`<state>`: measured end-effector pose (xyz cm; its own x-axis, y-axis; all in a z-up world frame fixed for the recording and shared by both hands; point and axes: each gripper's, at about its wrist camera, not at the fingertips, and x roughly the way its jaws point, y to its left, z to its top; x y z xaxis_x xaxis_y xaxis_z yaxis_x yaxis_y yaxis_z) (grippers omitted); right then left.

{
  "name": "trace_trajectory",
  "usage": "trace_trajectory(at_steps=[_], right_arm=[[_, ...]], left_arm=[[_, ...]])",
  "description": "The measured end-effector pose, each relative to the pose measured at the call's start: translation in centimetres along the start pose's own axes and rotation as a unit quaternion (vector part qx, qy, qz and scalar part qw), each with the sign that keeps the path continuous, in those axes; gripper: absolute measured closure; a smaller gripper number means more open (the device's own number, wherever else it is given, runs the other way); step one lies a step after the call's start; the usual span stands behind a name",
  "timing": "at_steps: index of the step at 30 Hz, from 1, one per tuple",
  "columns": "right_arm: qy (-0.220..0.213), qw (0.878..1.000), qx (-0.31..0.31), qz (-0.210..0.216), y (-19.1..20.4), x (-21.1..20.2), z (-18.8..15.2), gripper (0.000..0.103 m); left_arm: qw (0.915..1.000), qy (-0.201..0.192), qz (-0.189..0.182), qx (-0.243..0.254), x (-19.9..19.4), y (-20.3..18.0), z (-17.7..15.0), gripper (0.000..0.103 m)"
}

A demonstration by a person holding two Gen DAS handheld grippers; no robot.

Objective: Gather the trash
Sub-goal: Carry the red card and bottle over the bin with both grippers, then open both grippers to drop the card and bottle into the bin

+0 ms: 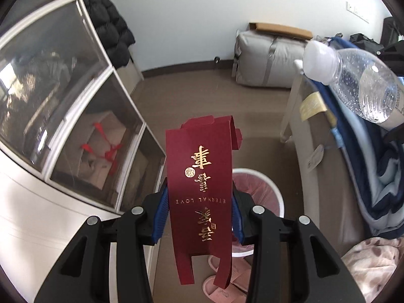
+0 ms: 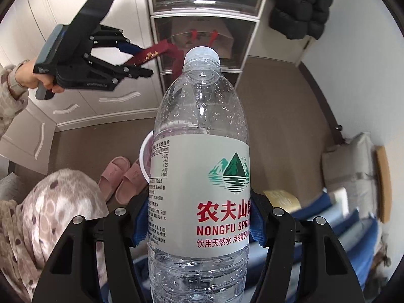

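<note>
Left claw (image 1: 199, 217) clamped on a flattened red box (image 1: 202, 176), blue pads pressing both its long edges; box hangs over the white bin (image 1: 272, 192) with its pink liner. Right claw (image 2: 199, 222) grips a clear bottle (image 2: 202, 151) at the label, cap pointing away. Bin rim shows behind the bottle. Pink slippers (image 2: 121, 176) lie on the brown floor (image 2: 277, 126) beside the bin. Drawer tower (image 1: 75, 116) stands left.

Bright daylight, glare on drawer fronts (image 1: 83, 116); strong fisheye bending, dark corners, mild edge blur.
</note>
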<state>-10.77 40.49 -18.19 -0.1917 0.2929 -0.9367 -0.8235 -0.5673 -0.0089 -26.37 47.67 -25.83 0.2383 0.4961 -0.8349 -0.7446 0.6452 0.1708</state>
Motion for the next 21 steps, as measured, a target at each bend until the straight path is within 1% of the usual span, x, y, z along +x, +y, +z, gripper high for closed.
trace_trajectory(at_steps=[2,4,8,11,13,16,18,21], right_arm=[[0.008,1.000,-0.010,0.008,0.6,2.1,1.1,0.042],[0.013,1.000,-0.019,0.016,0.9,3.8,1.8,0.042],[0.024,0.999,-0.028,0.036,1.1,7.1,2.7,0.042],[0.029,0.998,-0.028,0.050,0.8,9.1,2.7,0.042],[0.031,0.998,-0.029,0.056,0.7,10.2,2.5,0.042],[0.035,0.997,-0.035,0.059,0.7,11.9,2.5,0.042],[0.030,0.997,-0.031,0.069,0.8,12.9,2.7,0.042],[0.028,0.996,-0.028,0.082,1.1,13.8,2.7,0.042]], left_arm=[[0.9997,0.017,-0.010,-0.013,2.0,0.7,-1.2,0.062],[0.9990,0.032,-0.025,-0.020,3.7,0.4,-2.1,0.062],[0.9976,0.047,-0.046,-0.021,6.3,0.0,-3.0,0.062],[0.9944,0.053,-0.083,-0.038,8.3,0.5,-3.4,0.062],[0.9921,0.055,-0.108,-0.032,9.7,0.9,-3.9,0.062],[0.9899,0.067,-0.123,-0.024,11.1,1.2,-4.8,0.062],[0.9872,0.074,-0.140,-0.021,11.8,1.2,-5.3,0.061],[0.9841,0.089,-0.154,-0.010,12.8,0.6,-6.2,0.059]])
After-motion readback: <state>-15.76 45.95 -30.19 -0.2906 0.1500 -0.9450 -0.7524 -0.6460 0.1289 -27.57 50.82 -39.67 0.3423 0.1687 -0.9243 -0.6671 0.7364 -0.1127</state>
